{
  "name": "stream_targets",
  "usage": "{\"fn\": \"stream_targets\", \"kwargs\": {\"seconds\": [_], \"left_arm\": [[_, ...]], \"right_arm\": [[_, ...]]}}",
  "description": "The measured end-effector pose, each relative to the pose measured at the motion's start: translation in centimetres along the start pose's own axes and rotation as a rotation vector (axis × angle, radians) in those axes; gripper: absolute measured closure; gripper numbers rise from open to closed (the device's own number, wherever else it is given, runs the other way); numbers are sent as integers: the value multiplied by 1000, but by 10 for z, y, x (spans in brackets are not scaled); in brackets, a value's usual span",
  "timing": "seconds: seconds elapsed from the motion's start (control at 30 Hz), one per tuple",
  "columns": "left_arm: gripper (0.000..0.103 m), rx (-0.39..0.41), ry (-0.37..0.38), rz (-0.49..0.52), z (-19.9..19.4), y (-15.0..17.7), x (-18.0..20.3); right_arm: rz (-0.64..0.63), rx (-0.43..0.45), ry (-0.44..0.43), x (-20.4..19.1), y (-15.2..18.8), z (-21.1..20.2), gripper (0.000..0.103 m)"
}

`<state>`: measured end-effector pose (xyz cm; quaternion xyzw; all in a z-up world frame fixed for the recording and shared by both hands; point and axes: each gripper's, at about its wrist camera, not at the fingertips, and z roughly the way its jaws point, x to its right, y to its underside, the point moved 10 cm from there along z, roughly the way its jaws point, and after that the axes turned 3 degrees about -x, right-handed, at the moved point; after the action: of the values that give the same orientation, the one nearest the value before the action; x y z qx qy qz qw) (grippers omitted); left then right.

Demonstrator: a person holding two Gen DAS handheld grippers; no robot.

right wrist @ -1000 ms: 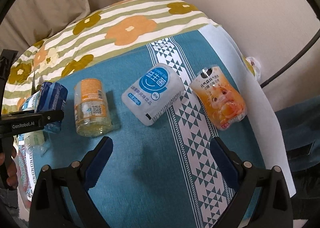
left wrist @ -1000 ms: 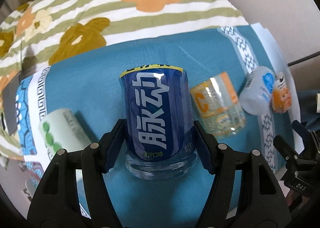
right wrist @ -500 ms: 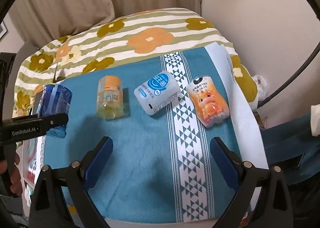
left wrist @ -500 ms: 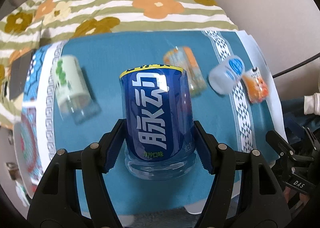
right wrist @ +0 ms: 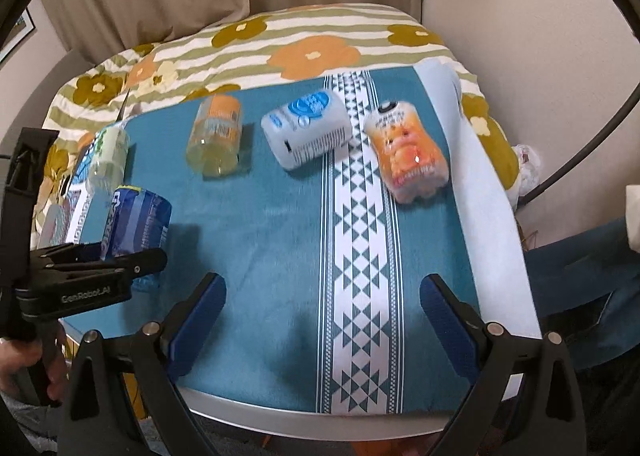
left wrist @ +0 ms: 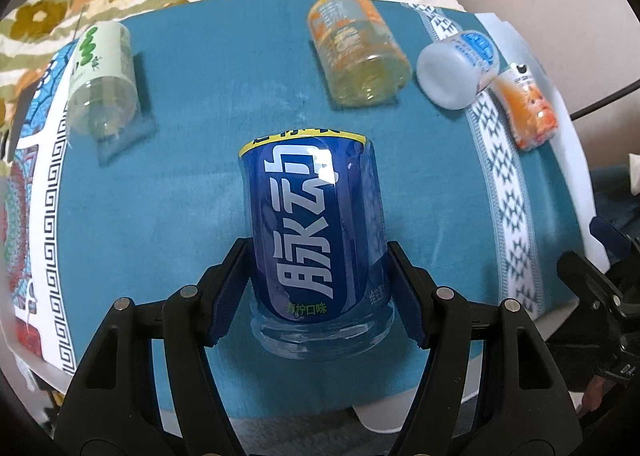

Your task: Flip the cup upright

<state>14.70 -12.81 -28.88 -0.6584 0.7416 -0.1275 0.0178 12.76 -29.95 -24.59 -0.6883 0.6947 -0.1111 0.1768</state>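
My left gripper (left wrist: 318, 292) is shut on a blue cup (left wrist: 316, 232) with white Chinese lettering and holds it above the teal cloth, its clear closed base toward the camera. In the right wrist view the blue cup (right wrist: 136, 215) and the left gripper (right wrist: 100, 268) show at the left edge. My right gripper (right wrist: 320, 316) is open and empty above the near edge of the table. Several other cups lie on their sides: a green one (left wrist: 102, 75), a yellow-orange one (left wrist: 356, 51), a white-blue one (left wrist: 458, 67) and an orange cartoon one (left wrist: 530, 111).
The teal cloth (right wrist: 272, 223) with a white patterned stripe (right wrist: 360, 256) covers a small table. A floral striped blanket (right wrist: 280, 47) lies behind it. A wall stands at the right. A dark cable (right wrist: 580, 151) runs at the far right.
My left gripper has lifted and pulled back with the blue cup, so the table looks farther away. My right gripper has also drawn back and up, staying open.
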Motion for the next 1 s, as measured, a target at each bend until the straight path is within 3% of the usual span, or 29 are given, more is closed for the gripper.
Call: {"fn": "stream_targets", "kwargs": {"seconds": [0.33, 0.4, 0.47, 0.83, 1.0], "left_arm": [[29, 8, -36, 12, 8, 3, -2], [14, 11, -46, 17, 7, 5, -2], [7, 24, -49, 20, 4, 4, -1], [7, 30, -58, 32, -8, 4, 4], [7, 50, -67, 13, -35, 6, 0]], "right_arm": [[-19, -33, -30, -1, 14, 12, 6], [-13, -31, -39, -1, 15, 11, 6], [-13, -28, -39, 0, 14, 10, 6], [-7, -14, -47, 1, 10, 4, 6], [-21, -8, -67, -3, 1, -4, 6]]}}
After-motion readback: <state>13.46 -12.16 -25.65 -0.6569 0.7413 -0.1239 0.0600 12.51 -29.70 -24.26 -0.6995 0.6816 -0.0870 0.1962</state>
